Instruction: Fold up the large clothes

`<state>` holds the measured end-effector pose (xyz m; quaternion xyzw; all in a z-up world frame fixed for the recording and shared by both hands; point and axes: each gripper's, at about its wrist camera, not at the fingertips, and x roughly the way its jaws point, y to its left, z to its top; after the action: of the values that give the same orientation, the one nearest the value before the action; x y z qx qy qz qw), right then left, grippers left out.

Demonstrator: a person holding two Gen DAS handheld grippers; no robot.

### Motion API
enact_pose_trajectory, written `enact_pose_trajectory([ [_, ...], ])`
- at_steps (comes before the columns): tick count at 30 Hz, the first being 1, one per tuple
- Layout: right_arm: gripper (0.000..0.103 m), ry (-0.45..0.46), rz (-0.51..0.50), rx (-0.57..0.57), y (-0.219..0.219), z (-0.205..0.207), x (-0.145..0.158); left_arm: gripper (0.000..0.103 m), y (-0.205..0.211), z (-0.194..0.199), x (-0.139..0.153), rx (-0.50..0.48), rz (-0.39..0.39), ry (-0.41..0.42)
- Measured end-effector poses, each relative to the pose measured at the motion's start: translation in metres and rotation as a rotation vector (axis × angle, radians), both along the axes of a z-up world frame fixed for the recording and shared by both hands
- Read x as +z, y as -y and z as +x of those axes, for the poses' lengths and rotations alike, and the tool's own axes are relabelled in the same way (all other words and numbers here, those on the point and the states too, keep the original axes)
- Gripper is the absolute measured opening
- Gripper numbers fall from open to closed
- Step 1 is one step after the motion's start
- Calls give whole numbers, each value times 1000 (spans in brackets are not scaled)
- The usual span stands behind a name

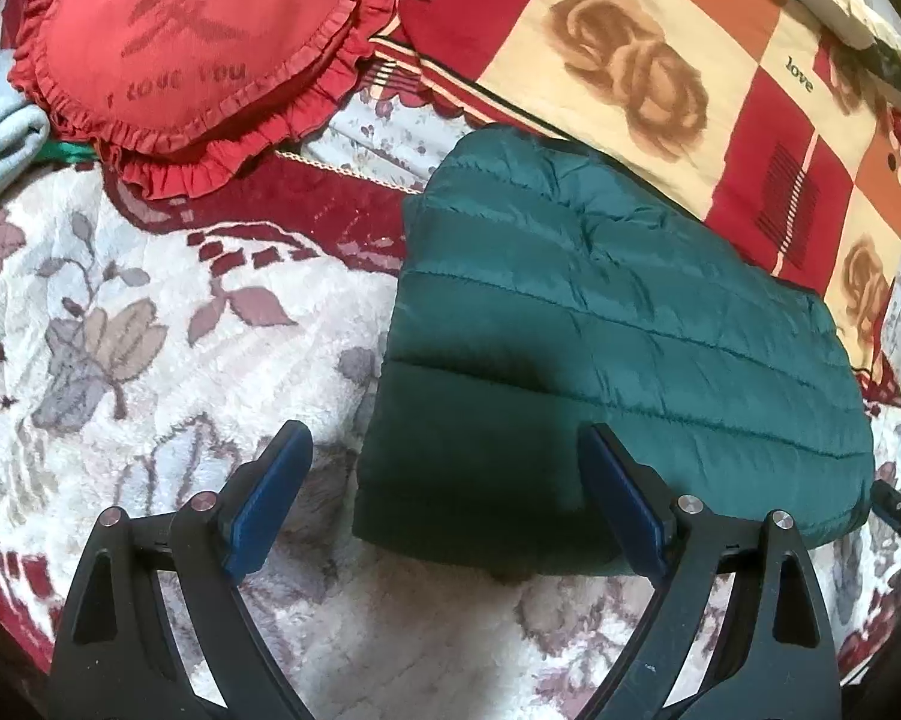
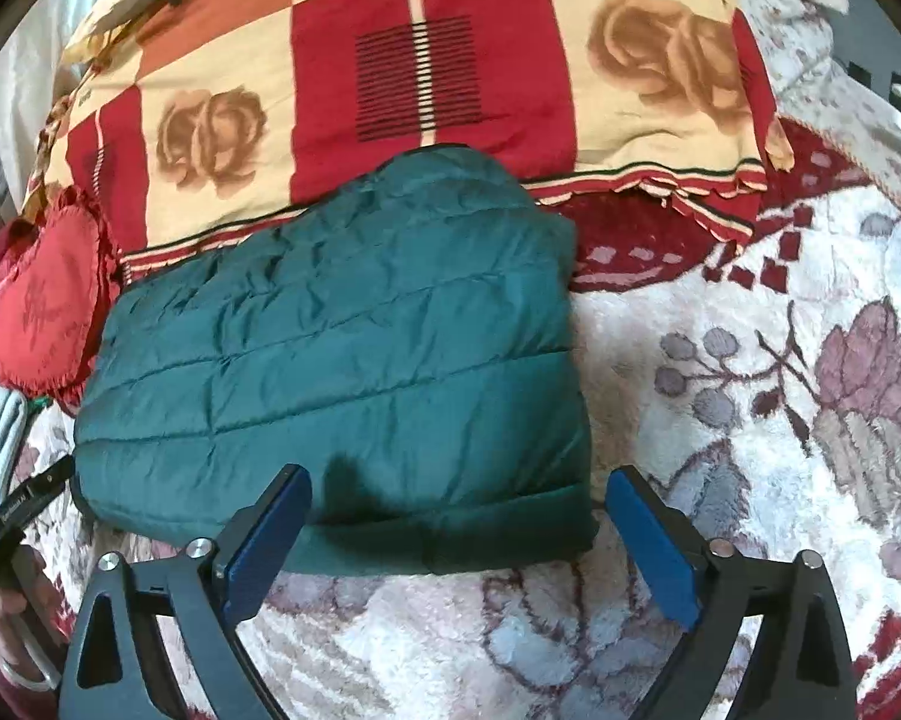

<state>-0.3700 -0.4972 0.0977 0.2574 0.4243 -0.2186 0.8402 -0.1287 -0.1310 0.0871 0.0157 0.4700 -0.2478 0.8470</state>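
Quilted, slightly shiny green jacket (image 2: 336, 360) lies on fluffy plush blanket (image 2: 720, 420).

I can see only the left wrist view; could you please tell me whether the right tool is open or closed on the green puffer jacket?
Observer: The right tool is open and grips nothing. The green puffer jacket lies ahead of it, with its ribbed hem showing between the fingers.
Operator: Thank you. Is a sleeve sticking out on the jacket's right side?
Observer: No, that edge runs fairly straight down to the hem.
Operator: And what lies to the right of it?
Observer: The floral blanket, with the patchwork quilt ending in a corner further back.
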Motion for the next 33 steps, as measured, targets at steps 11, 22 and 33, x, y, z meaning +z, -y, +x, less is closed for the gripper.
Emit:
enact_pose_trajectory([
  [11,102,26,82,31,17,14,-17,92,4,17,-12,-43,-86,-94],
  [22,103,83,170,58,35,36,-38,99,10,35,-37,-53,-201,-228],
  [33,103,128,307,57,59,33,-45,103,15,47,-49,-77,-256,-271],
])
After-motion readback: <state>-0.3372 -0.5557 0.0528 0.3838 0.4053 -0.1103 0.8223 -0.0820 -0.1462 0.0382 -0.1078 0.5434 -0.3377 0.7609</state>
